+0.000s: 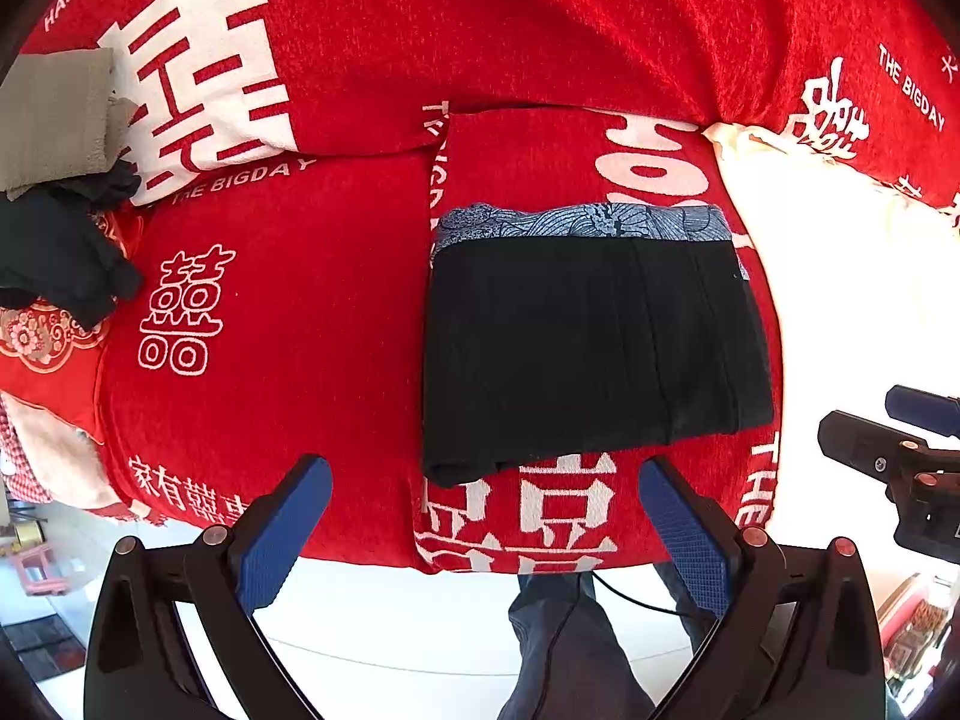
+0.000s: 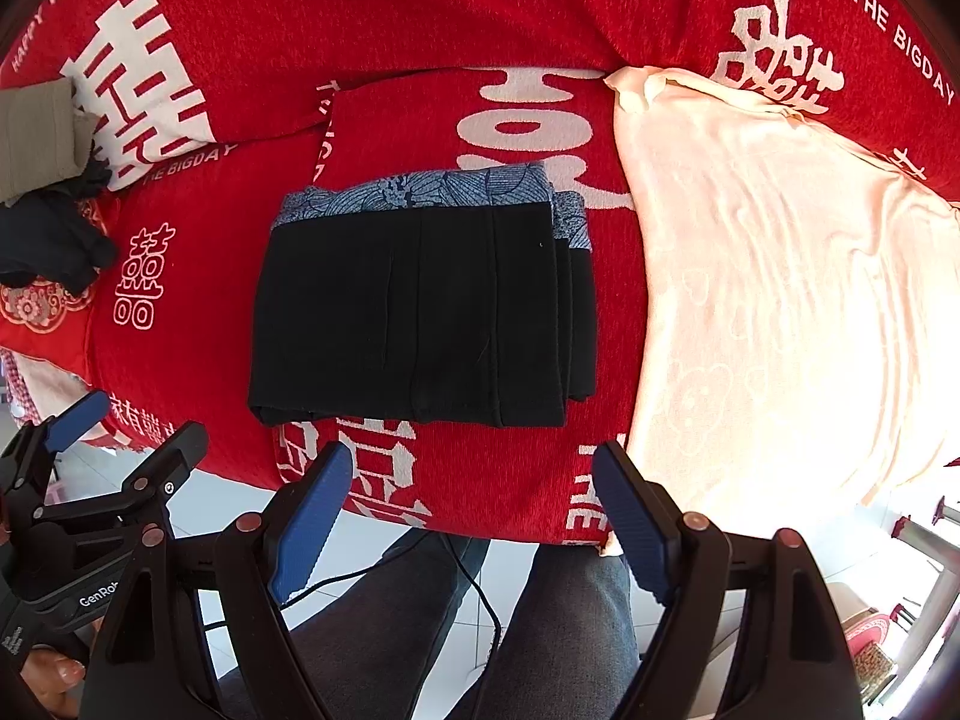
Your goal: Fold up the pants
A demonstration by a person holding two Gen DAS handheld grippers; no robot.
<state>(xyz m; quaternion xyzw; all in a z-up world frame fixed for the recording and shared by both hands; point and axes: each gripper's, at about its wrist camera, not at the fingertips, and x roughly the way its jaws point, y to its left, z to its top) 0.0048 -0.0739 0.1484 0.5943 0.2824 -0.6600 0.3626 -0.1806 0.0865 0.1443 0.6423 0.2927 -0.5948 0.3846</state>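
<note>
Both grippers hang spread wide and empty at the near edge: left gripper [image 1: 486, 531], right gripper [image 2: 474, 516]. Just beyond, the folded black pants [image 2: 420, 312] lie flat on the red blanket [image 2: 420, 18], cream cloth [image 2: 780, 300] to their right.

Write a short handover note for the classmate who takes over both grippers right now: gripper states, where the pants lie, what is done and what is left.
Left gripper: open, holding nothing, hovering at the near edge of the red cover.
Right gripper: open, empty, also short of the pants.
Pants: black, folded into a compact stack, blue patterned waistband showing at the far edge, lying flat on the red cover beside a cream cloth.
Done: the folding looks finished.
Left: probably only to tidy the slightly stepped right edge, or set the stack aside.
</note>
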